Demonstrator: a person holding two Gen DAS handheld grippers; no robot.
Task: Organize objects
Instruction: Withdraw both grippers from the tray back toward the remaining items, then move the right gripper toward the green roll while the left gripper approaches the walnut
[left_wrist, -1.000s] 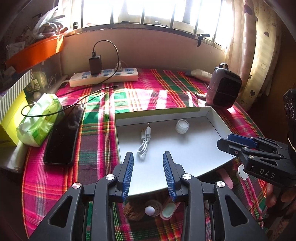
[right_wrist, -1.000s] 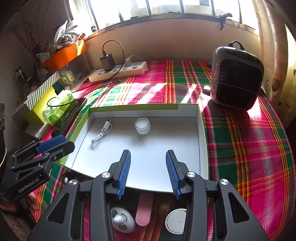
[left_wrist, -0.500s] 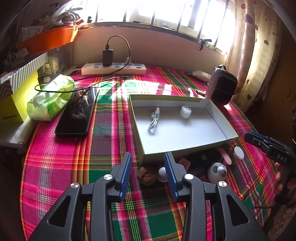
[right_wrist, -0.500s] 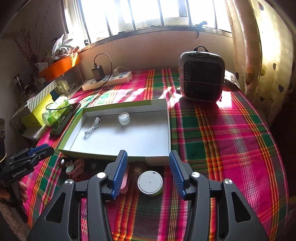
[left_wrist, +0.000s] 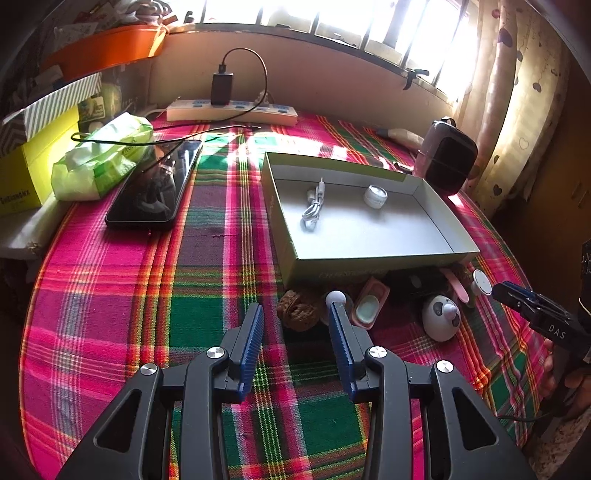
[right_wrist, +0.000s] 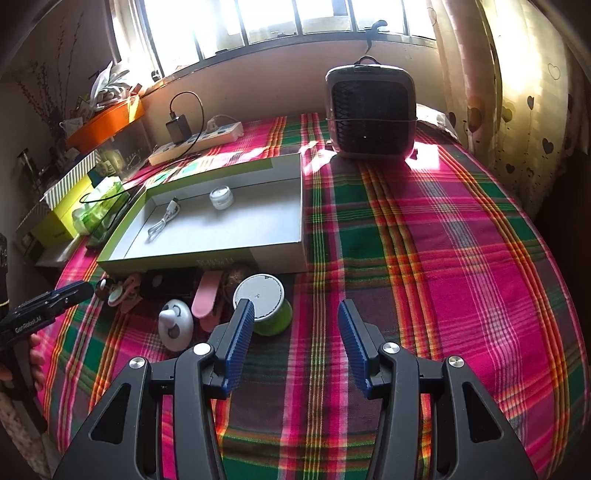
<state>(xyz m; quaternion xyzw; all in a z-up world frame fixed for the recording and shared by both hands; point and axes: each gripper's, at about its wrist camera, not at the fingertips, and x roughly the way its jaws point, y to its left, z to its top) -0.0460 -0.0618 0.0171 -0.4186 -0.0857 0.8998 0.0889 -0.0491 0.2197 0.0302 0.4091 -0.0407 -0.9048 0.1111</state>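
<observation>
Left gripper (left_wrist: 295, 325): ribbed blue pads, jaws apart, empty.
Right gripper (right_wrist: 296, 325): jaws apart, empty.
Box (left_wrist: 373, 264): shallow rectangular cardboard.
Walnut (left_wrist: 297, 310): wrinkled, round.

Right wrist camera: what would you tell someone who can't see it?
An open claw hovers over a plaid cloth, nothing in it. Small items sit before a box holding a cable and jar; a heater stands behind.

A shallow grey cardboard tray (left_wrist: 373, 254) holds a coiled white cable (left_wrist: 313, 205) at far left and a small white jar (left_wrist: 375, 196). Along its near wall lie a brown walnut (left_wrist: 298, 311), a pink case (left_wrist: 369, 307), a white panda-faced gadget (left_wrist: 440, 321), and a green, white-topped round tin (right_wrist: 263, 302).
</observation>
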